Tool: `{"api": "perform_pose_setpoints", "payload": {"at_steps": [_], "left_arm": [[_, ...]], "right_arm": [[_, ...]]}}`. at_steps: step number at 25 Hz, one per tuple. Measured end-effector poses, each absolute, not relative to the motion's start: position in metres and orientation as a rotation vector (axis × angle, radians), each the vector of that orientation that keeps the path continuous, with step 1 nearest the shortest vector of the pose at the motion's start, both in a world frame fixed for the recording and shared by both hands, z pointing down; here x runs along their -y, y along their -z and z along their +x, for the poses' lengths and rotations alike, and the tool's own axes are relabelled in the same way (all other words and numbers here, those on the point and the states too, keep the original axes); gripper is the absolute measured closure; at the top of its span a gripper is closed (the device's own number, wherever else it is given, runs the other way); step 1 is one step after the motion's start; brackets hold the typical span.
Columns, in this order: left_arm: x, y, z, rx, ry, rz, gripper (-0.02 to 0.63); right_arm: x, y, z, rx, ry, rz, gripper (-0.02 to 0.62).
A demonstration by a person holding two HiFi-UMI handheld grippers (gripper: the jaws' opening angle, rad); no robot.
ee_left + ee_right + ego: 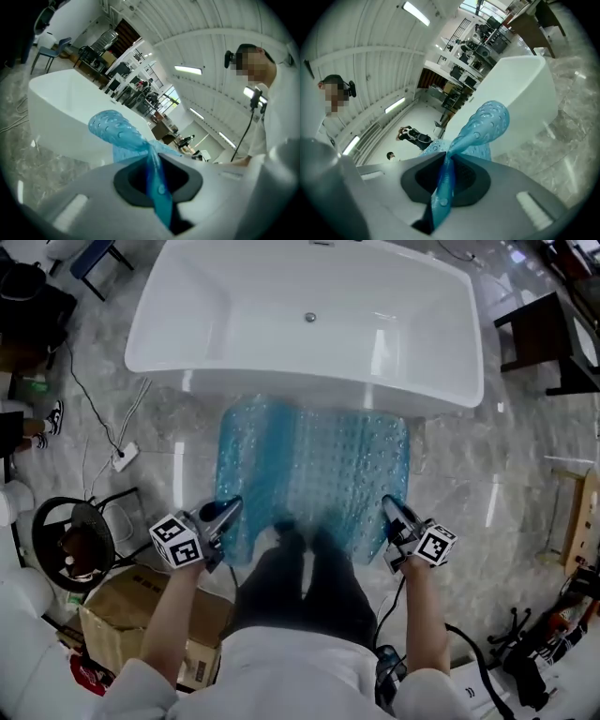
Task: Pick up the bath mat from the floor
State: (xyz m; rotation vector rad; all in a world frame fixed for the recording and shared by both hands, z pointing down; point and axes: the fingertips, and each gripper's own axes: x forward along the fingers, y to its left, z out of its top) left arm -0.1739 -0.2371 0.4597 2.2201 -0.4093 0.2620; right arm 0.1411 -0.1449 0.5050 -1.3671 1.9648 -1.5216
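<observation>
A translucent blue bath mat point(314, 474) with bubble dimples is held up in front of the white bathtub point(309, 320). My left gripper point(228, 510) is shut on its near left corner, and the mat point(154, 183) is pinched thin between the jaws in the left gripper view. My right gripper point(389, 506) is shut on the near right corner; the mat point(443, 187) is squeezed between its jaws too. Beyond each grip the mat bulges out in a fold point(115, 129) point(487, 123). The mat's far edge is close to the tub's side.
A cardboard box point(141, 610) and a black round stool point(70, 540) stand at lower left. A power strip with cable point(124, 457) lies on the marble floor. Dark furniture point(548, 338) is at upper right, black gear point(544, 643) at lower right. My legs point(305, 582) are between the grippers.
</observation>
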Motion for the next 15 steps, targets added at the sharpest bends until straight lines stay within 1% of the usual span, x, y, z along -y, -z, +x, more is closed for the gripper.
{"api": "perform_pose_setpoints", "payload": {"at_steps": [4,8,15], "left_arm": [[0.203,-0.373,-0.163,0.401,-0.168,2.223,0.58],[0.156,-0.314,-0.149,0.403,-0.05,2.208,0.58],[0.055,-0.263,-0.122,0.436,0.129,2.145,0.58]], "right_arm": [[0.114,-0.411,0.146,-1.953,1.416,-1.306,0.567],[0.066,-0.339,0.148,-1.965,1.343,-1.228,0.566],[-0.037,-0.28,0.166,-1.998,1.318,-1.15,0.561]]}}
